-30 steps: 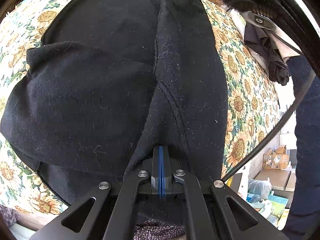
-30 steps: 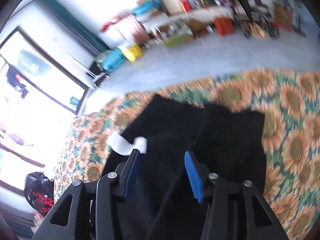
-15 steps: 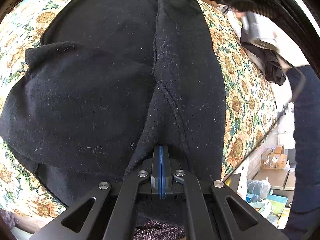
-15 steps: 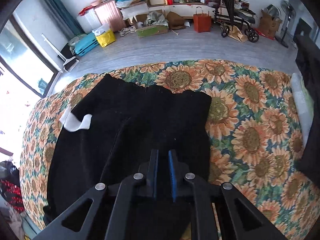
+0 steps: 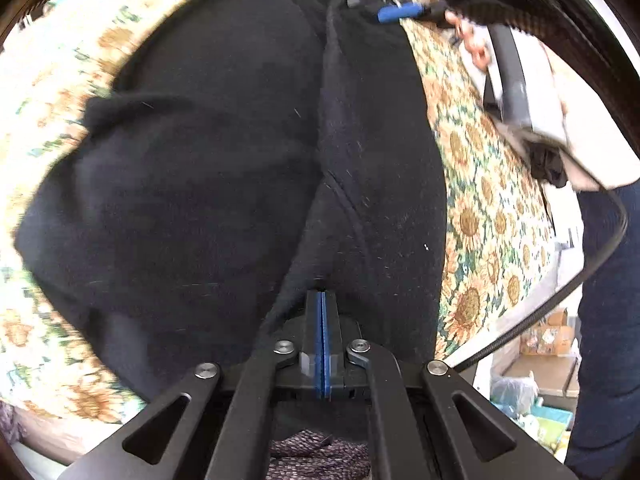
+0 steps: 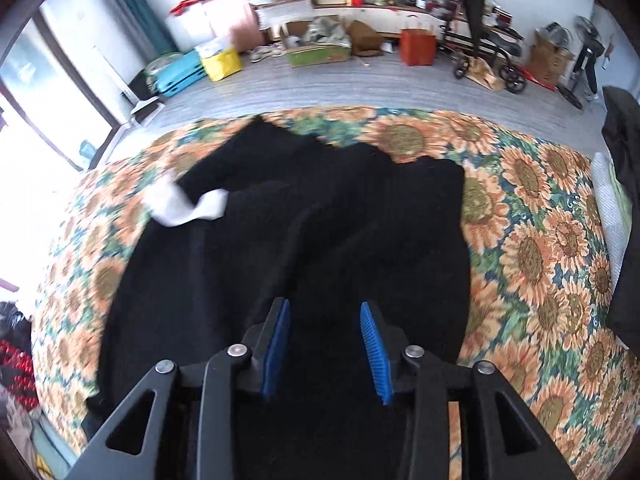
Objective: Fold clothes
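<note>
A black garment [image 5: 224, 184] lies spread on a sunflower-print bedspread [image 5: 480, 208], with a folded strip running down its right side. My left gripper [image 5: 322, 300] is shut on the near edge of that fold. The right gripper shows at the far end of the garment in the left wrist view [image 5: 398, 12]. In the right wrist view the right gripper [image 6: 325, 312] is open just above the black garment [image 6: 280, 240], holding nothing. A white label [image 6: 184, 206] sticks out at the garment's left.
The bedspread [image 6: 540, 240] reaches past the garment on all sides. Dark clothing [image 6: 624, 200] lies at the bed's right edge. Beyond the bed is grey floor [image 6: 340, 84] with bags, boxes and a stroller along the wall. The person's leg [image 5: 608, 320] stands at the right.
My right gripper closed on the garment half a second ago and has now opened again. The left gripper stays shut on the fold and has shifted slightly; the garment looks pulled a little.
</note>
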`<state>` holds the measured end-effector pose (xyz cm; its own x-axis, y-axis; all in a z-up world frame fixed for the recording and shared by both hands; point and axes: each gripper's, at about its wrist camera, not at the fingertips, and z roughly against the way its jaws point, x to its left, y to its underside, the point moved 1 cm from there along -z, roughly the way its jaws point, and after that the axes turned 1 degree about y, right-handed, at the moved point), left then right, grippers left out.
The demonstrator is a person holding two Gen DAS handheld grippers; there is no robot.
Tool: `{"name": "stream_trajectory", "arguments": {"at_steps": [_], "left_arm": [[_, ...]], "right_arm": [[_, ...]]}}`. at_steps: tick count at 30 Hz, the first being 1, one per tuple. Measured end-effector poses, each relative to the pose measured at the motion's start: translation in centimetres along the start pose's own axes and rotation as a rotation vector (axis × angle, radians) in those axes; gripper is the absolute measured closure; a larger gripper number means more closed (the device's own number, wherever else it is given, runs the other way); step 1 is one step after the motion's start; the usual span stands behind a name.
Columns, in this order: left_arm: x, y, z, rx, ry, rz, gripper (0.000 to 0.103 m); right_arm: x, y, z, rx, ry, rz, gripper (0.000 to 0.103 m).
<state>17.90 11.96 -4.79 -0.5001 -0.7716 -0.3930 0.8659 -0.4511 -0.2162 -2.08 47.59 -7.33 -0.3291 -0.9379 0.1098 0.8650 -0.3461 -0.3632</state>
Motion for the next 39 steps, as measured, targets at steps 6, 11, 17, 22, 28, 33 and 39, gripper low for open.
{"name": "stream_trajectory", "arguments": {"at_steps": [6,11,17,22,28,33,39], "left_arm": [[7.4,0.7,5.8,-0.173,-0.279,0.088,0.047],[12.4,-1.0,6.6,-0.198,-0.314,0.199,0.041],[8.9,-8.2,1.3,-0.156,-0.438,0.105,0.041],[10.2,-8.8,0.7,-0.132,-0.401,0.074,0.04],[11.2,-9.9,0.8,-0.14,-0.379,0.037,0.04],[11.4,-11.5,-0.4,-0.054,-0.28,-0.009,0.039],[11.7,-11.9,-1.6,0.06,-0.185,-0.037,0.033]], "right_arm": [[4.0,0.3,-0.1,0.03,-0.018,0.031,0.053],[7.8,-0.1,-2.2,0.075,-0.034,0.038,0.047],[13.4,-0.9,-4.4,0.123,-0.03,0.031,0.037],[16.9,-1.1,-6.5,0.153,0.015,0.055,0.035],[17.2,-1.3,-7.9,0.199,0.077,0.023,0.033],[16.8,-1.3,-8.0,0.202,0.083,0.026,0.032],[15.7,-1.2,-7.8,0.203,0.035,0.021,0.032]]}}
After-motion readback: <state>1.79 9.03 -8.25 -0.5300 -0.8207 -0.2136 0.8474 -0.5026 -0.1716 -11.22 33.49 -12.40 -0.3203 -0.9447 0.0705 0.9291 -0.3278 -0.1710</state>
